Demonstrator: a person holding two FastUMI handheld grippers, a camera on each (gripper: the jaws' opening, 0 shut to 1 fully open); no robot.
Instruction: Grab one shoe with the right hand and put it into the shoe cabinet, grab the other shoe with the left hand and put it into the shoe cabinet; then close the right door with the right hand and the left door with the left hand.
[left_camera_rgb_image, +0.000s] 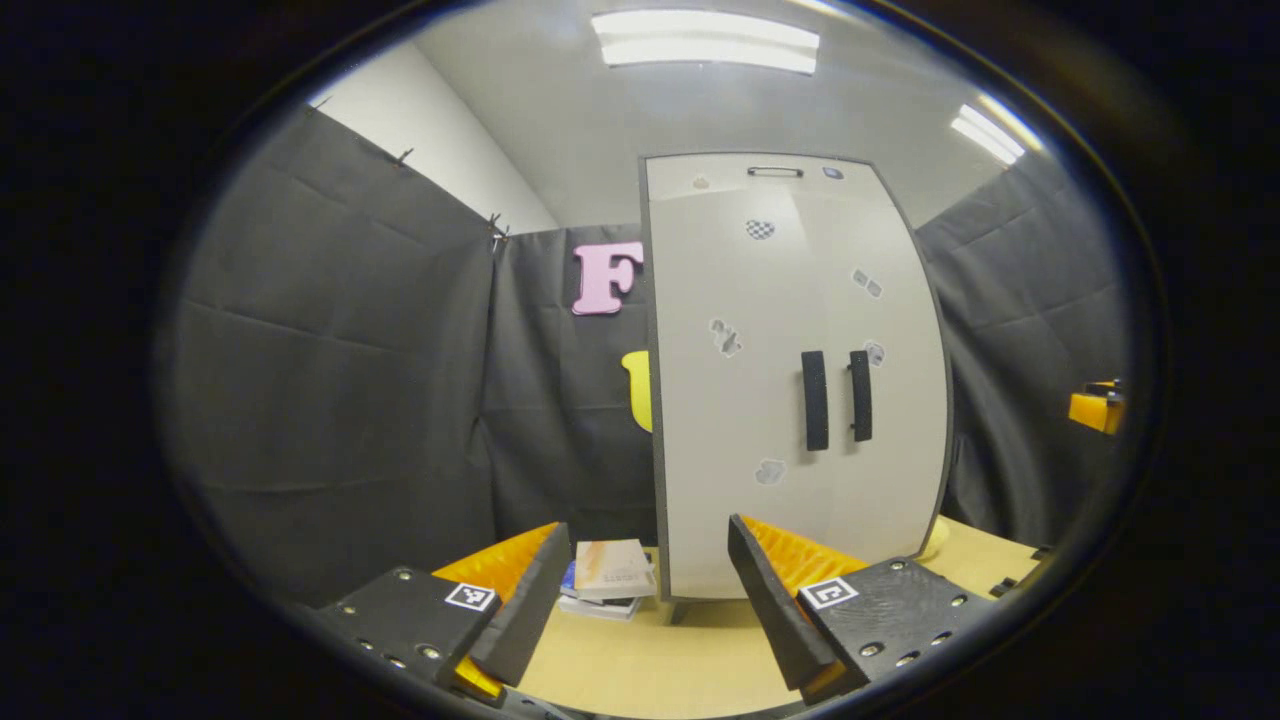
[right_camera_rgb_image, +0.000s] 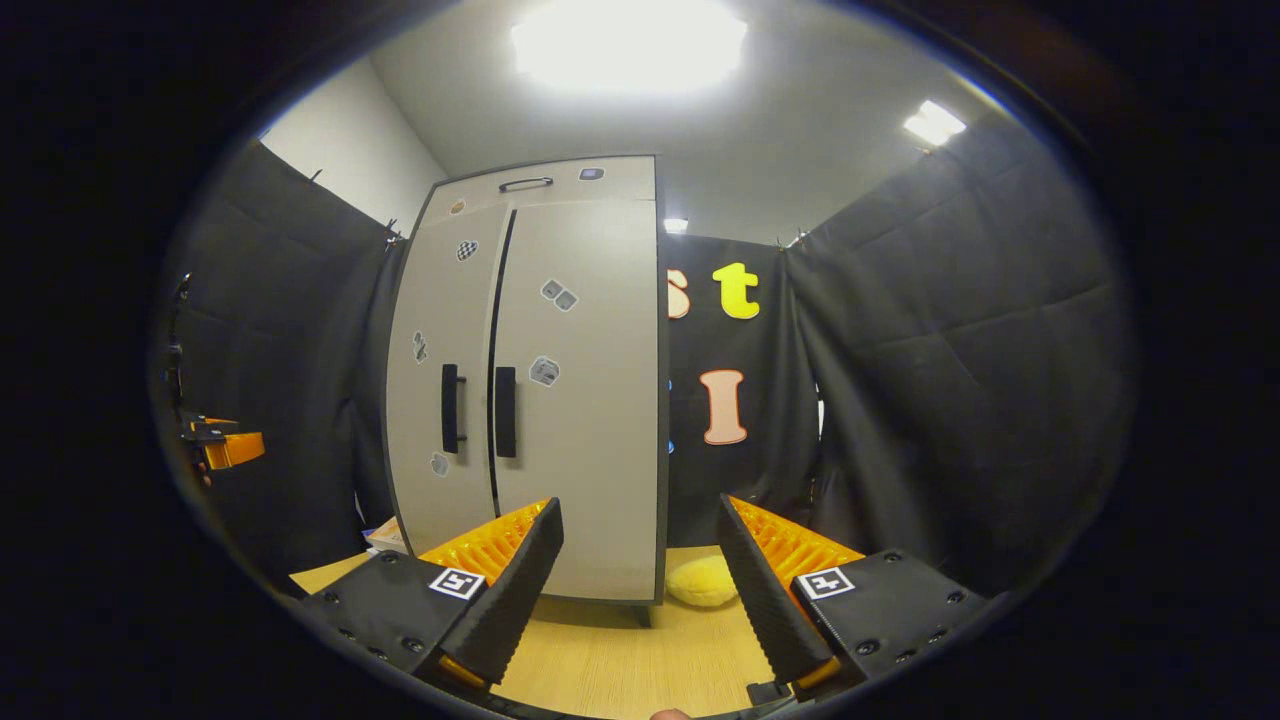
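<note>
Left gripper view first: the shoe cabinet (left_camera_rgb_image: 795, 380) is seen standing upright on the wooden table (left_camera_rgb_image: 660, 665), both doors shut, with the two dark vertical handles (left_camera_rgb_image: 815, 400) side by side near the middle seam. A few small stickers are scattered over the door fronts, and a slim handle (left_camera_rgb_image: 774, 172) sits on the top panel. The left gripper (left_camera_rgb_image: 645, 600) is held low in front of the cabinet, jaws spread wide with nothing between them. A small stack of books (left_camera_rgb_image: 610, 578) is parked on the table just beside the cabinet's left bottom corner. The other gripper (left_camera_rgb_image: 1097, 407) is spotted far off at the right edge; how its jaws stand can't be told from there.

Right gripper view: the same cabinet (right_camera_rgb_image: 540, 380) is seen from the other side, doors closed, a thin dark gap left between them. The right gripper (right_camera_rgb_image: 640, 590) is held apart from the cabinet, jaws spread wide, nothing pinched. A yellow plush thing (right_camera_rgb_image: 702, 582) is lying on the table (right_camera_rgb_image: 620, 660) just beside the cabinet's right bottom corner. The left gripper (right_camera_rgb_image: 225, 447) is caught at the far left edge. The shoes can't be made out with the doors shut.
</note>
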